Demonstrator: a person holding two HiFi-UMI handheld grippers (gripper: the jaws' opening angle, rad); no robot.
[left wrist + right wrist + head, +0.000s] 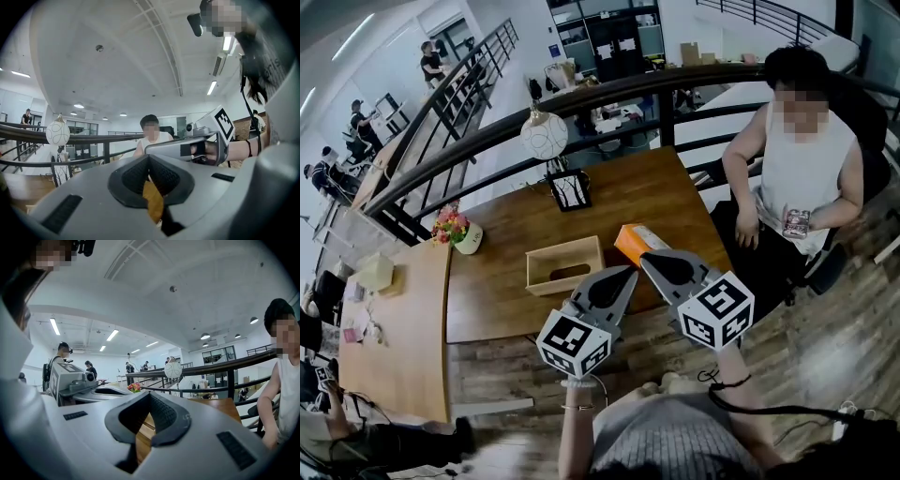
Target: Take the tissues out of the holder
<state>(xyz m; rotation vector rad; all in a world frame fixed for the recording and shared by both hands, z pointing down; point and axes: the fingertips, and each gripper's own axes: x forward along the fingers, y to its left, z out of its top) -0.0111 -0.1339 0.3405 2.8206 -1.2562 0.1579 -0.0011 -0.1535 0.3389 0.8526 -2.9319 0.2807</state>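
A light wooden tissue holder with a slot in its top stands on the brown table. An orange tissue pack lies just to its right. Both grippers hover side by side over the table's front edge, near the pack. My left gripper is shut, its tips meeting, with orange showing through the gap below them. My right gripper is also shut with nothing in it, and table wood shows beneath. Each gripper appears in the other's view: the right gripper and the left gripper.
A white globe lamp, a small picture frame and a flower pot stand at the table's far side. A person sits at the right end. A dark railing runs behind, and a lighter table adjoins at left.
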